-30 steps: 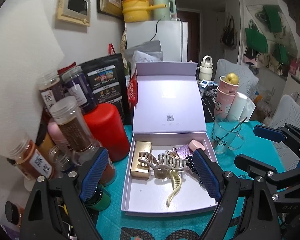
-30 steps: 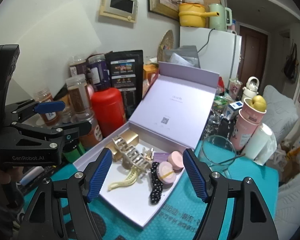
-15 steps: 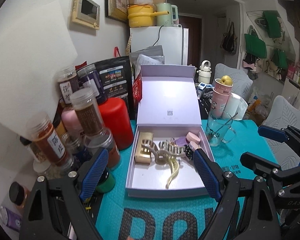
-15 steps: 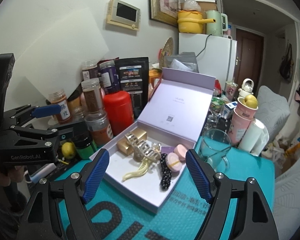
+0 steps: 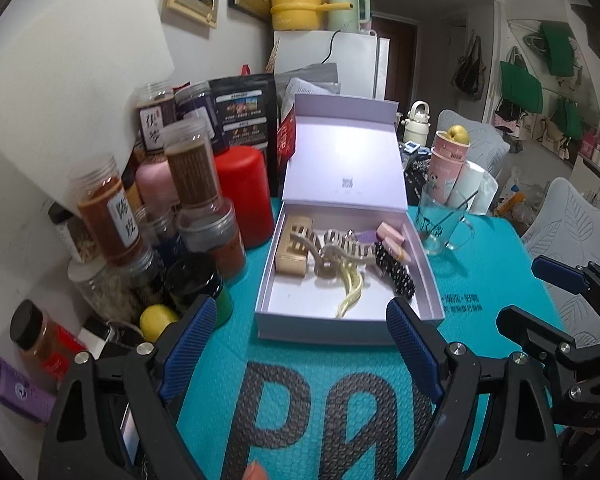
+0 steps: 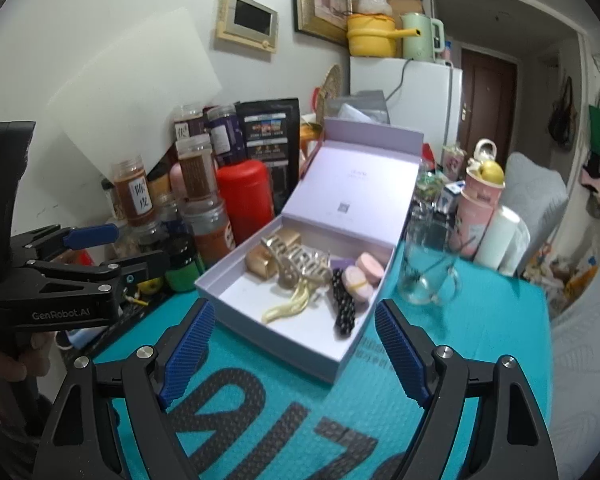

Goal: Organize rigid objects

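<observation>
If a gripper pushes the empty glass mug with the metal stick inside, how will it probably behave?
The glass mug probably slides on the teal mat rather than tipping, since it looks wide and low. Glass is likely fragile and slippery. The loose stick may rattle or shift.

I hold my left gripper [image 5: 302, 338] and right gripper [image 6: 292, 340] side by side, both spread wide and gripping nothing.

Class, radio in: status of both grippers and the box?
Left gripper open, empty. Right gripper open, empty. Lavender box lid up, hair clips inside. Nothing between fingers and box.
</observation>
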{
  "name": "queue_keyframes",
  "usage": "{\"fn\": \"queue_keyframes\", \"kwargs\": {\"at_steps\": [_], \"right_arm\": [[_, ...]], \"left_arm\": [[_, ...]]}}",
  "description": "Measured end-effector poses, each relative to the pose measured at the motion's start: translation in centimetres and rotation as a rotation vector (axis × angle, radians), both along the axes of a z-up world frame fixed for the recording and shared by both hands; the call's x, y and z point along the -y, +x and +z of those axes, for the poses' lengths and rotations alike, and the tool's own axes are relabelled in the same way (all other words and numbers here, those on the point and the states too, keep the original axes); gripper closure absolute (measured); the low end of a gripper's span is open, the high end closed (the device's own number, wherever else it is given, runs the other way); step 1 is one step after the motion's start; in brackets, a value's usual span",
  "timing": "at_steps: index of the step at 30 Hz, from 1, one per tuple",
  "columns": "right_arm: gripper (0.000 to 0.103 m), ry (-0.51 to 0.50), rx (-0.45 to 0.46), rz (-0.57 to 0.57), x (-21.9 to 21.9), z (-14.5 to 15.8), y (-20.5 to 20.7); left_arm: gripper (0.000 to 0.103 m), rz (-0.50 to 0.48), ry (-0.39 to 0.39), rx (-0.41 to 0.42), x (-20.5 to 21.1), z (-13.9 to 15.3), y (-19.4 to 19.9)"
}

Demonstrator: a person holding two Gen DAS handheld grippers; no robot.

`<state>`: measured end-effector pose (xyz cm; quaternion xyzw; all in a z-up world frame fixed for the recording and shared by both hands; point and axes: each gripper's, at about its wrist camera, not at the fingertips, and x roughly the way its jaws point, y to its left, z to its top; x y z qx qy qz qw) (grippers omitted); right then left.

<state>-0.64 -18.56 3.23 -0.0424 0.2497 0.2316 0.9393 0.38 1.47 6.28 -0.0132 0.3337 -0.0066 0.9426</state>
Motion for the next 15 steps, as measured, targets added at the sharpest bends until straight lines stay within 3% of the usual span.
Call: {"fn": "queue_keyframes", "kwargs": {"at_steps": [15], "right_arm": [[0.020,-0.002,-0.063,-0.035,-0.2,-2.3,-0.8]], "left_arm": [[0.015,0.009,-0.007,-0.076,-0.3,-2.7,-0.7]]}}
